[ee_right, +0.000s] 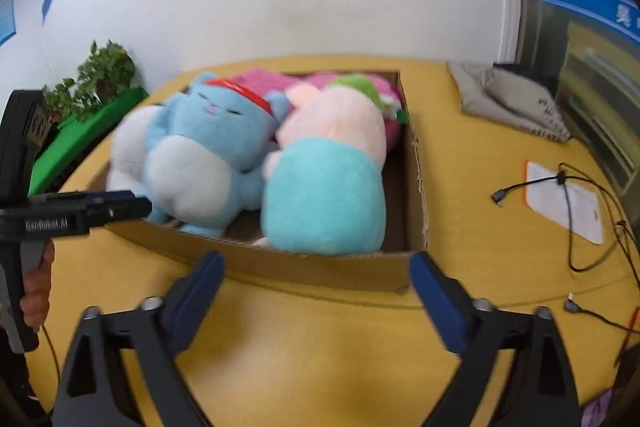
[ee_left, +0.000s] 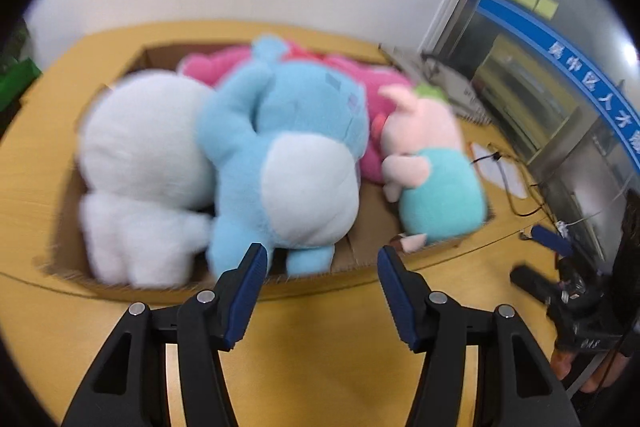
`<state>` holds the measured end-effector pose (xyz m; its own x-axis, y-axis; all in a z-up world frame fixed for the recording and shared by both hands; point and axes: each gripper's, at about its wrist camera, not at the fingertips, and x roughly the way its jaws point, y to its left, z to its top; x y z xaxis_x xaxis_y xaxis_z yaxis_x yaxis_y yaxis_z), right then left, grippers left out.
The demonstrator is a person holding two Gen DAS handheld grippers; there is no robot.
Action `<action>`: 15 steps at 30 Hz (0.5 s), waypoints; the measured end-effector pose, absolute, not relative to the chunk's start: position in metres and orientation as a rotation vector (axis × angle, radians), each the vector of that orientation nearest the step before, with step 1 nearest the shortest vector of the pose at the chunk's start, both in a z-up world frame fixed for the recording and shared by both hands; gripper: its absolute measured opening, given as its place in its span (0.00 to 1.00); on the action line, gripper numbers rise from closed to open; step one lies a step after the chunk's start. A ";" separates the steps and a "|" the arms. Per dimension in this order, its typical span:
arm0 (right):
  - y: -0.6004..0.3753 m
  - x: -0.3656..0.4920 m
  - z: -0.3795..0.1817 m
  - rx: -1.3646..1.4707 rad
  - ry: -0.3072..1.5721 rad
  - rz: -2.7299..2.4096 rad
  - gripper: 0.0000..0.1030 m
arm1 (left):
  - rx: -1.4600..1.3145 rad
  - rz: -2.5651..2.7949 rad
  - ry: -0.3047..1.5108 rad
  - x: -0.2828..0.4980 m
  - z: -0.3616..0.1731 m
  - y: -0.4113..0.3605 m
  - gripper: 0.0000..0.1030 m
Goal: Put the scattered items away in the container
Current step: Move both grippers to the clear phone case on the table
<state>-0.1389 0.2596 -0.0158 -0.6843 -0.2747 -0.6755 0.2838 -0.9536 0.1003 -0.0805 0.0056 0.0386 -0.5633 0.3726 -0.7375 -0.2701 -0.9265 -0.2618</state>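
A cardboard box [ee_right: 320,269] brims with plush: a blue cat [ee_right: 208,155], a white toy [ee_left: 140,167], a pink-and-teal pig [ee_right: 332,167]. Both the left gripper [ee_left: 322,259] and the right gripper [ee_right: 316,267] hold their fingers apart, empty.

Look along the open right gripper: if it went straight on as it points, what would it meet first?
Probably the near wall of the cardboard box, directly ahead of the right gripper; the teal-bodied pink plush sits just behind it. Depth is uncertain.
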 end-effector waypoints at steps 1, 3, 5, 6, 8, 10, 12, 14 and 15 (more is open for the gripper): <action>0.257 -0.130 -0.015 1.061 0.001 -2.610 1.00 | -1.209 2.504 -0.141 -0.068 0.048 -0.002 0.56; 0.246 -0.112 -0.017 1.106 0.011 -2.550 1.00 | -1.195 2.547 -0.108 -0.041 0.064 -0.020 0.63; 0.234 -0.088 -0.016 1.088 0.074 -2.526 1.00 | -1.165 2.604 -0.117 -0.010 0.072 -0.042 0.74; 0.231 -0.075 -0.016 1.061 0.097 -2.536 1.00 | -1.162 2.634 -0.127 0.009 0.071 -0.055 0.75; 0.228 -0.050 -0.018 1.030 0.075 -2.542 1.00 | -1.184 2.636 -0.151 0.037 0.062 -0.076 0.75; 0.226 -0.031 -0.025 1.033 0.039 -2.487 1.00 | -1.272 2.604 -0.163 0.059 0.041 -0.093 0.75; 0.218 -0.017 -0.032 1.054 0.097 -2.450 0.99 | -1.345 2.582 -0.133 0.074 0.024 -0.102 0.75; 0.209 -0.003 -0.038 1.068 0.174 -2.440 0.99 | -1.409 2.524 -0.103 0.085 0.006 -0.104 0.75; 0.206 0.003 -0.042 1.087 0.181 -2.426 0.99 | -1.433 2.494 -0.089 0.088 -0.001 -0.103 0.75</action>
<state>0.0034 0.2061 -0.0423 -0.5742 -0.3657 -0.7325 0.4703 -0.8797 0.0705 0.0881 -0.1033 -0.0015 -0.4784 0.2561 -0.8400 -0.1954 -0.9636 -0.1825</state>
